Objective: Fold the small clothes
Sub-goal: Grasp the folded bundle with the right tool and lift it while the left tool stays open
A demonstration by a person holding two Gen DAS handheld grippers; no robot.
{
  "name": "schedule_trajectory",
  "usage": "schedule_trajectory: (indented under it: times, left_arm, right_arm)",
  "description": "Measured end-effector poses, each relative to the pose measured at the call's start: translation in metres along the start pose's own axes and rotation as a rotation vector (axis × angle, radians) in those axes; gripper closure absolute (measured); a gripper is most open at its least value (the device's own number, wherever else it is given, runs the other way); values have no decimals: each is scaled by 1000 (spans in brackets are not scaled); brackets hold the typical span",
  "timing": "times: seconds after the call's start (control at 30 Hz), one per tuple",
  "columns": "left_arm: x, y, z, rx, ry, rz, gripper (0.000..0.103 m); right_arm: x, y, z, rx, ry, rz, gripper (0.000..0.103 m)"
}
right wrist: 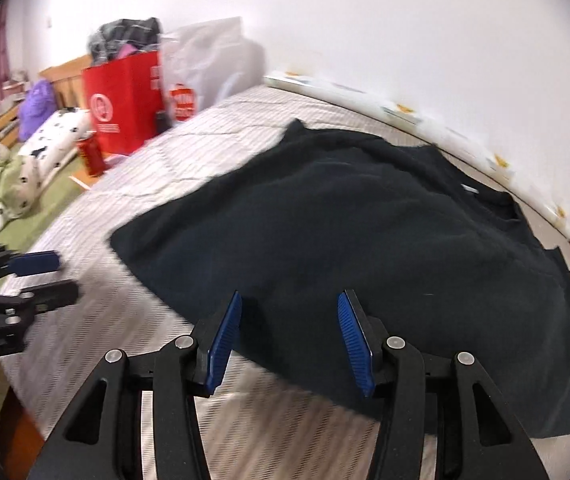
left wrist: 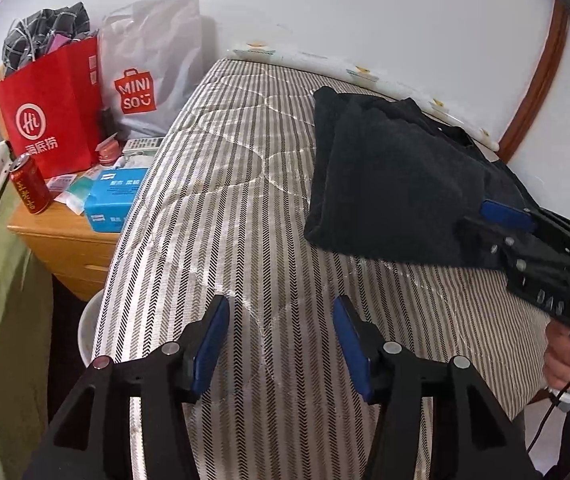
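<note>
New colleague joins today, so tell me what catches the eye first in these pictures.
The dark garment lying partly folded across the striped mattress dominates. Beyond it, a red paper bag and a white Miniso bag stand on the wooden nightstand. Both grippers, left and right, are open and empty.

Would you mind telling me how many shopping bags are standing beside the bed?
2: a red paper bag on the wooden nightstand, and a white plastic bag right behind it against the wall. Others may be hidden behind them.
</note>
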State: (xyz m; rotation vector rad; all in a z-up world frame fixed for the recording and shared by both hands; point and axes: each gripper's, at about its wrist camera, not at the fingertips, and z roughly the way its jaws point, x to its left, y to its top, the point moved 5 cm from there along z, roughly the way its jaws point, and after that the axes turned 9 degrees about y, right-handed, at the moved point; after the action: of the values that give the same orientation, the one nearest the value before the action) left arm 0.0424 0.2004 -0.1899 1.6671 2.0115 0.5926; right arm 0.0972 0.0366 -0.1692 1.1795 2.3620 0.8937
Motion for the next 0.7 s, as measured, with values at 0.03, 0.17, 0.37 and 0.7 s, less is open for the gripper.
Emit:
schedule_trajectory:
  times: [0.03, 0.17, 0.37, 0.7]
  left_arm:
    - [1, 0, 1, 3, -13, 11, 51]
    - [4, -3, 0, -5, -29, 44, 48]
    - [15, -6, -2, -19, -72, 50, 45]
    - [13, -3, 1, -32, -98, 57, 42]
  right_arm:
    - [7, 0, 0, 2, 11, -19, 52]
    - [37, 0, 15, 27, 16, -110, 50]
    - [60, 1, 34, 38, 35, -136, 44]
    - [63, 17, 61, -10, -28, -160, 62]
